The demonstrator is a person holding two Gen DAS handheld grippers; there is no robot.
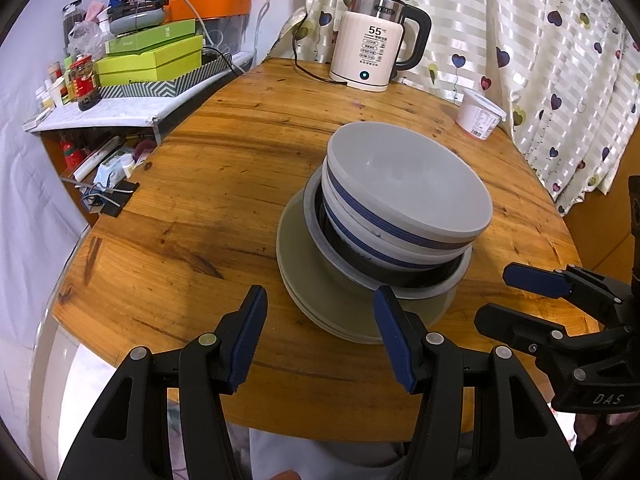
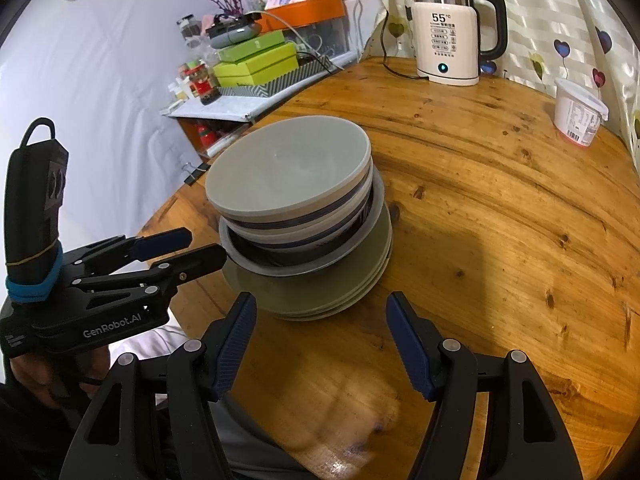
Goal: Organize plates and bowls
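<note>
One stack of dishes stands on the round wooden table (image 1: 208, 184). At the bottom lie several olive-grey plates (image 1: 304, 268) (image 2: 280, 286). On them sits a dark bowl with a grey rim (image 1: 311, 208) (image 2: 304, 271), then two white bowls with a blue band; the top bowl (image 1: 408, 176) (image 2: 288, 168) is grey inside. My left gripper (image 1: 320, 292) (image 2: 206, 245) is open and empty, hovering at the stack's near left side. My right gripper (image 2: 320, 300) (image 1: 492, 294) is open and empty too, just in front of the plates.
An electric kettle (image 1: 372, 48) (image 2: 448, 36) with its cord stands at the table's far edge, and a white tub (image 1: 480, 114) (image 2: 580, 114) sits to its right. A cluttered shelf with green boxes (image 1: 152, 60) lies to the left. A heart-print curtain (image 1: 540, 60) hangs behind.
</note>
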